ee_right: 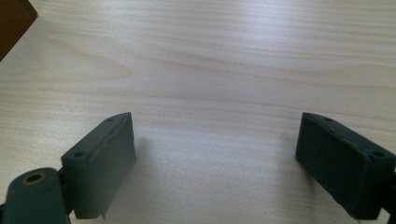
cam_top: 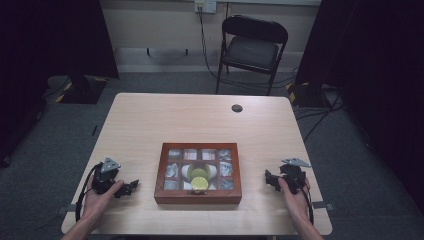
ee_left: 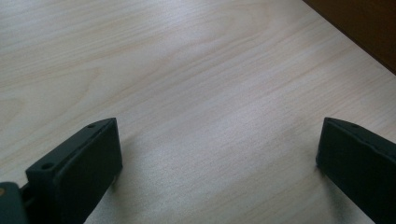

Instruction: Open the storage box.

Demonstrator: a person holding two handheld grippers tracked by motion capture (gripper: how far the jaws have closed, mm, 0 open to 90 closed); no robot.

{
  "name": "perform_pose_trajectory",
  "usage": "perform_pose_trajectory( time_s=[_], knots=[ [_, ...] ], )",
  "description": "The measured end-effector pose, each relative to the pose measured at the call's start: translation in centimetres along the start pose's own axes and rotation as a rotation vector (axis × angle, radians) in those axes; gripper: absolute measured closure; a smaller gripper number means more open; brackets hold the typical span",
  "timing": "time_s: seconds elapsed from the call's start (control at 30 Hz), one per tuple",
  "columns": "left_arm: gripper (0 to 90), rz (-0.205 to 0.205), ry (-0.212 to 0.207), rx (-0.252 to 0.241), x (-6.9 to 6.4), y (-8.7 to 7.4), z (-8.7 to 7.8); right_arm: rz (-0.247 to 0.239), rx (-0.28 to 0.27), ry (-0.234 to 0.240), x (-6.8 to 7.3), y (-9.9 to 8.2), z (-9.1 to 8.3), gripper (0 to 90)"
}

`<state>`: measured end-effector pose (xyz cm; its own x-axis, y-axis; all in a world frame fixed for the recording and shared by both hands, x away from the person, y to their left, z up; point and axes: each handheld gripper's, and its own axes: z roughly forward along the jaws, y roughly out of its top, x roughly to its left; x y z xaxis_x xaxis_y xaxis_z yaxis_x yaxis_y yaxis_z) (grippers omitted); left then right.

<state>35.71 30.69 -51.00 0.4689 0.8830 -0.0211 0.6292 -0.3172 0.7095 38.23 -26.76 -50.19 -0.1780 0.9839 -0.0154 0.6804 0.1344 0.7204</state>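
Observation:
A shallow wooden box with a glass lid sits near the table's front middle; inside, small compartments with pale items ring a white cup and a yellow-green round piece. My left gripper rests low on the table left of the box, open, jaws pointing toward it. In the left gripper view the left gripper has only bare wood between its jaws, with the box corner at top right. My right gripper lies right of the box, open. Bare wood also lies between the jaws of the right gripper, with a box corner at top left.
The light wooden table has a small dark round cap near its far edge. A black folding chair stands behind the table. Dark curtains flank the room, and cables run across the grey floor.

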Motion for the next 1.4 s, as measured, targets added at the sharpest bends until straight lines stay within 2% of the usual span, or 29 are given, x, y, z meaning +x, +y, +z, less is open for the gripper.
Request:
perform_pose_trajectory(
  time_s=[0.2,0.33,0.43,0.5,0.63,0.73,0.83,0.9,1.0,1.07,1.23,1.33,1.4],
  knots=[
    [0.0,-0.01,-0.001,0.004,-0.1,0.1,0.0,-0.001,0.0,0.0,0.0,0.0,0.0,11.3],
    [1.8,-0.011,0.002,0.022,-0.1,0.3,-0.1,-0.058,0.0,0.061,-0.1,-0.1,-0.1,11.4],
    [7.3,0.001,-0.008,0.027,-0.1,0.4,-0.4,-0.058,0.0,0.059,0.0,-0.2,-0.2,11.4],
    [18.0,0.005,-0.027,0.025,-0.2,0.5,-0.7,-0.059,0.0,0.06,0.0,-0.2,-0.3,11.4],
    [19.3,-0.013,-0.074,0.034,-0.4,0.8,-0.9,-0.063,0.001,0.065,0.0,-0.2,-0.3,11.3],
    [22.2,0.011,-0.092,0.045,-0.7,1.1,-1.1,-0.069,0.0,0.071,-0.1,-0.2,-0.2,10.9],
    [24.6,0.022,-0.116,0.021,-1.0,1.5,-1.4,-0.069,0.0,0.072,-0.1,-0.2,-0.2,11.0],
    [25.5,0.055,-0.104,0.008,-1.3,1.9,-1.7,-0.071,0.001,0.074,-0.2,-0.2,-0.2,10.9],
    [25.6,0.049,-0.128,-0.011,-1.6,2.3,-2.2,-0.078,0.001,0.082,-0.2,-0.2,-0.2,11.0],
    [29.3,0.07,-0.111,-0.014,-1.9,2.6,-2.7,-0.092,0.0,0.097,-0.3,-0.3,-0.3,11.0],
    [32.8,0.061,-0.164,-0.036,-2.7,2.7,-3.8,-0.095,0.0,0.1,-0.3,-0.3,-0.3,11.0],
    [34.3,0.049,-0.193,-0.094,-3.5,3.1,-4.8,-0.095,0.0,0.1,-0.3,-0.3,-0.3,11.0],
    [37.1,0.059,-0.206,-0.127,-4.2,3.5,-5.4,-0.094,0.0,0.098,-0.3,-0.3,-0.3,11.0]
  ],
)
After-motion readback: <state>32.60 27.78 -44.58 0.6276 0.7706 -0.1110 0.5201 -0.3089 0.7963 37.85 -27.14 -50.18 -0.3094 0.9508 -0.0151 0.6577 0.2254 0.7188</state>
